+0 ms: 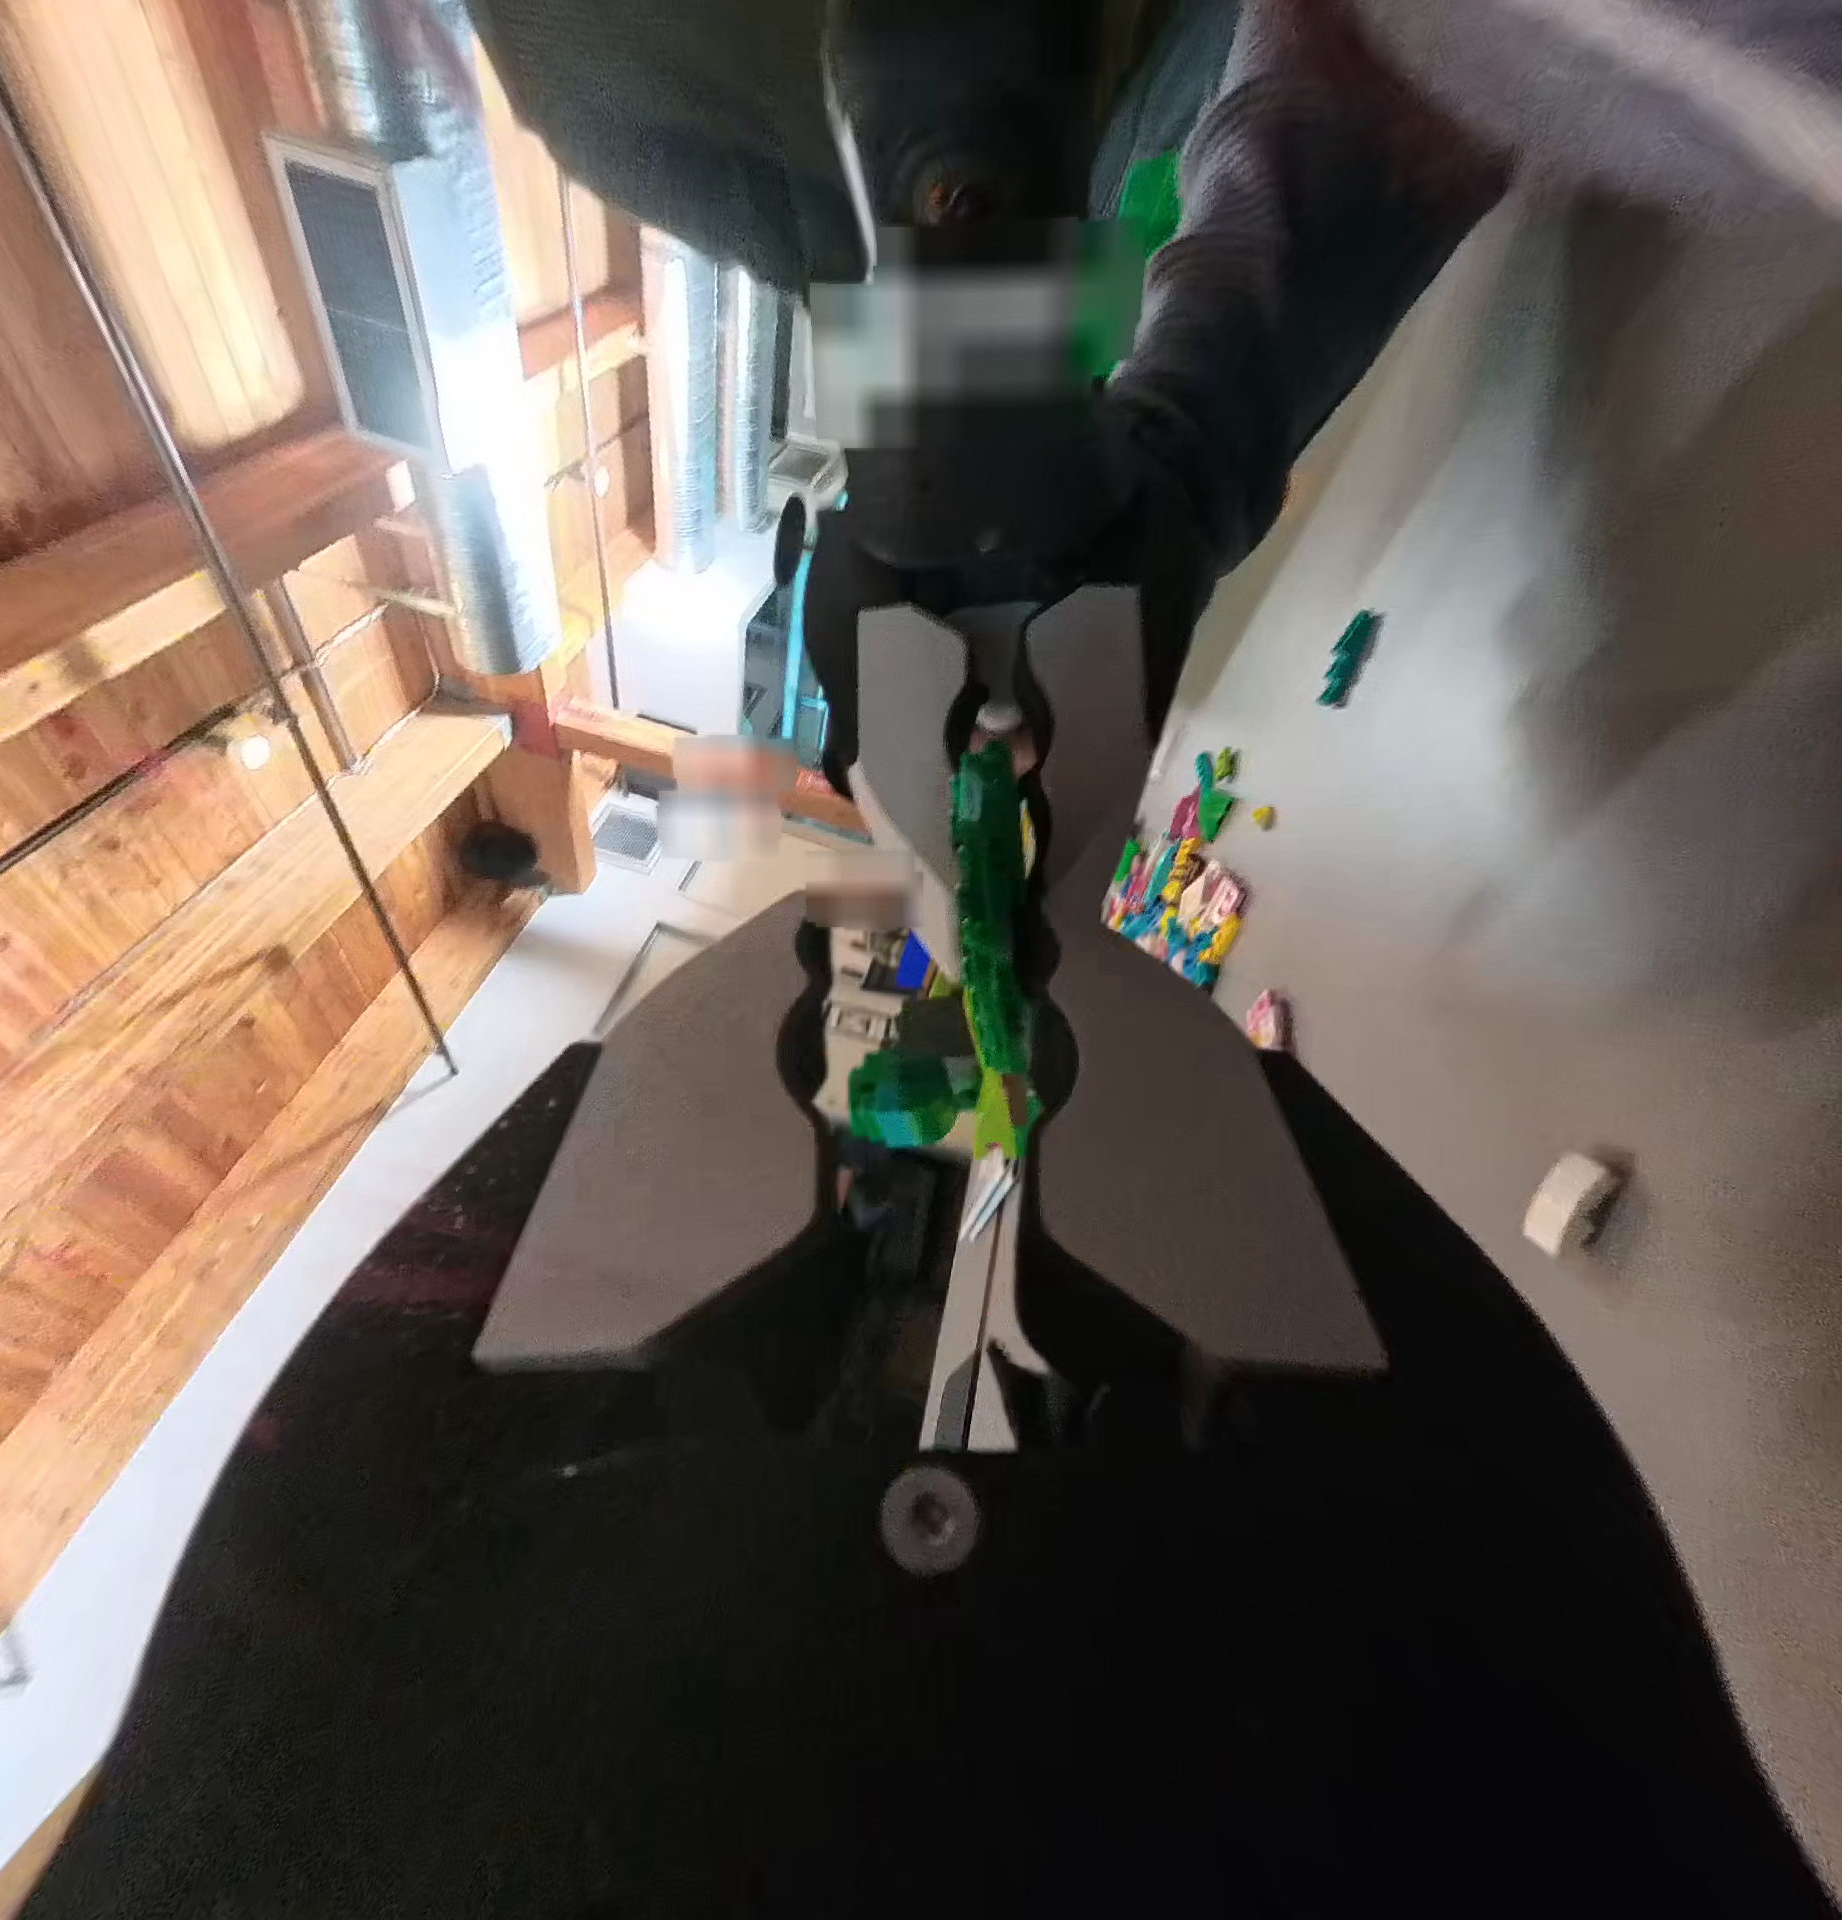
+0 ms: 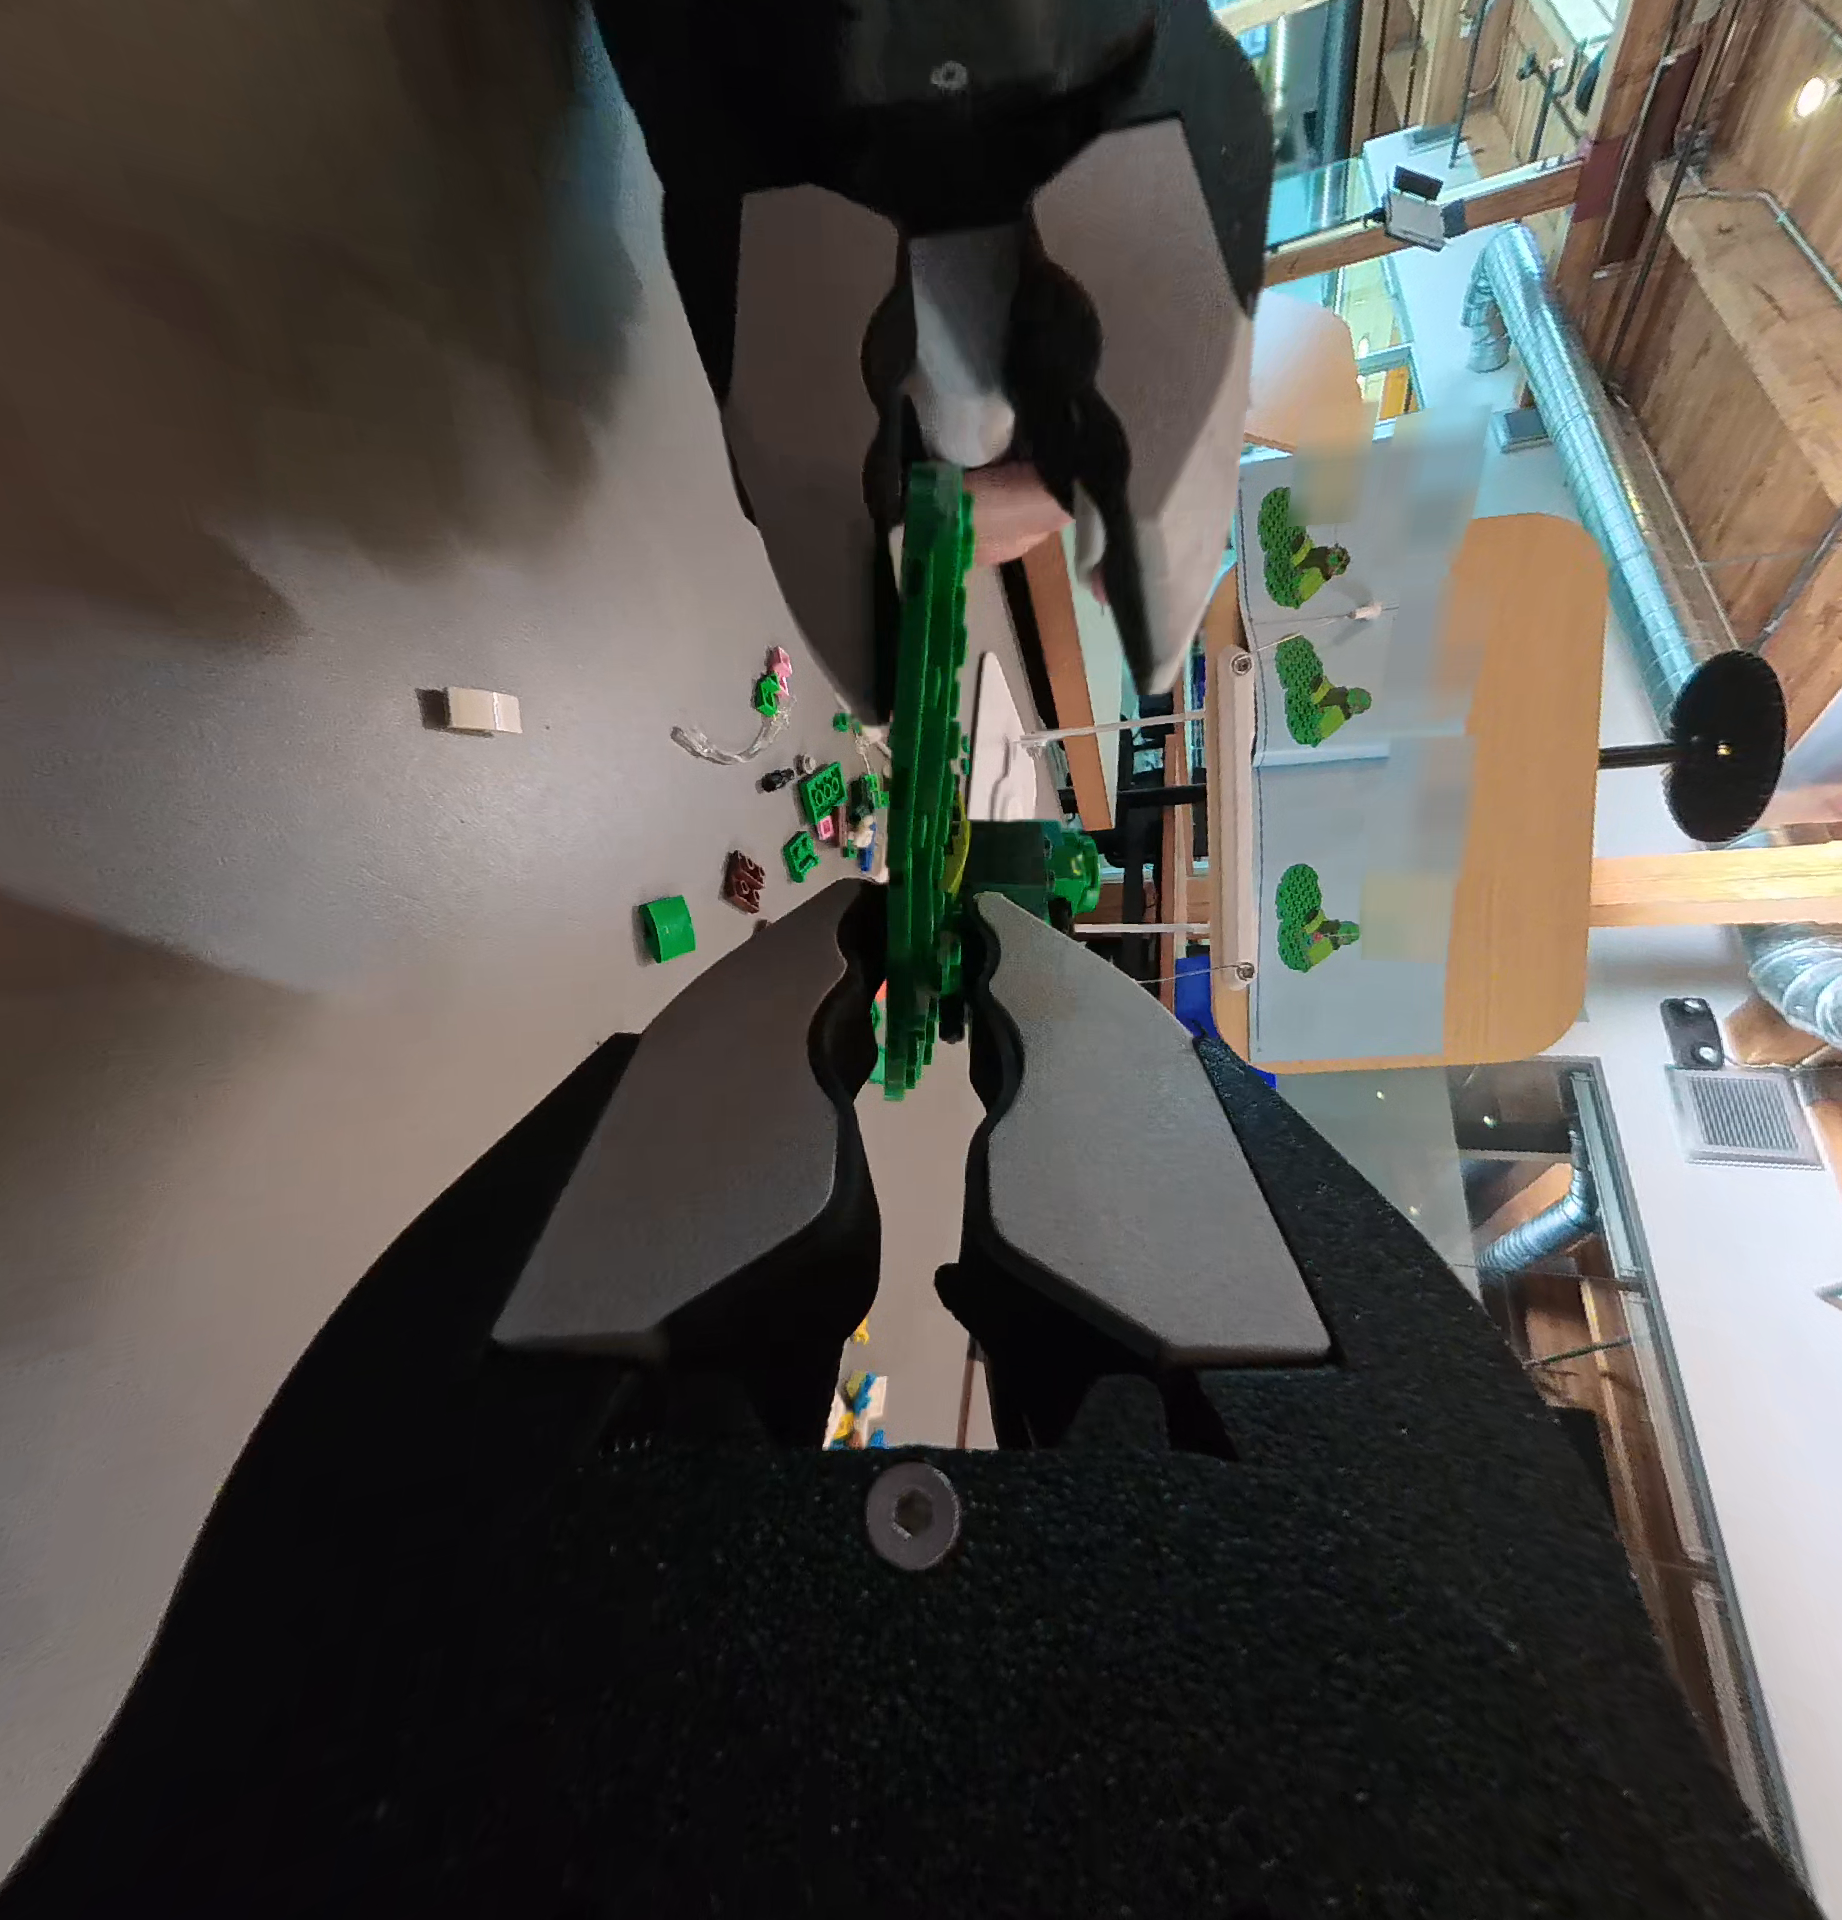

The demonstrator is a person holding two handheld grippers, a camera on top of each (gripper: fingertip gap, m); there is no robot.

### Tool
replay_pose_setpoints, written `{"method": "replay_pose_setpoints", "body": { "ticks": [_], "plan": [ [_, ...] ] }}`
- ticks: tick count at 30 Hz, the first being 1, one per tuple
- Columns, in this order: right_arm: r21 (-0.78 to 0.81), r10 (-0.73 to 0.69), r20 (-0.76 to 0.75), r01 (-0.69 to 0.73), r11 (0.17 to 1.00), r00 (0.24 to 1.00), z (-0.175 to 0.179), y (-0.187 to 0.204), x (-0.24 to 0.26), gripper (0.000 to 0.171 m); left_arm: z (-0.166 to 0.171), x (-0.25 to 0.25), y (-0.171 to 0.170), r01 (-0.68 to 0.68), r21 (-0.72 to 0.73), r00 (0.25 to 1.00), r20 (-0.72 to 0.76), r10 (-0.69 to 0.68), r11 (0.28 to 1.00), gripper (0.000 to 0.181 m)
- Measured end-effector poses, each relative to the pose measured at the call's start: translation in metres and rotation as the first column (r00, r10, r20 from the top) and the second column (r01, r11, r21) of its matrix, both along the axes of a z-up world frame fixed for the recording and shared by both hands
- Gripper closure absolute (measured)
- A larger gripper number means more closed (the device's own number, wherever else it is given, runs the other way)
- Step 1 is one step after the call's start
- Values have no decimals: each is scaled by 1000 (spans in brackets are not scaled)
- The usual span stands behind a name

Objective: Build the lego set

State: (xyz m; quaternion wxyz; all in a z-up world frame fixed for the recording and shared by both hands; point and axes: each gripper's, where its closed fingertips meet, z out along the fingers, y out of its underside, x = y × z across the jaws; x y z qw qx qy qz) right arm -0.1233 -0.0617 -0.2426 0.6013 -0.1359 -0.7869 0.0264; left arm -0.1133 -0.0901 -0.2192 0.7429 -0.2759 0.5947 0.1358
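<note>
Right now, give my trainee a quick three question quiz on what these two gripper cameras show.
1. True or false: only one gripper grips the green plate assembly.
2. Which loose piece lies farthest from the rest on the grey table: A) a white block, B) a yellow wheel, C) a blue door?
3. What stands propped open beyond the table?

Key: 1 false: the left gripper and the right gripper both clamp it. 2 A. 3 the instruction booklet.
</note>
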Motion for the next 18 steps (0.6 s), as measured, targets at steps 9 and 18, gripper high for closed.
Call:
{"method": "replay_pose_setpoints", "body": {
  "ticks": [9, 18],
  "plan": [
    [-23, 21, -14, -22, 1000, 1000, 1, -6, 0, 159, -11, -12, 21, -102, -45, 992, -76, 98, 994, 149],
    [-32, 55, -18, -56, 998, 998, 5, -17, -1, 159, -15, -6, 16, -101, 44, 989, -104, 105, 994, 167]
  ]
}}
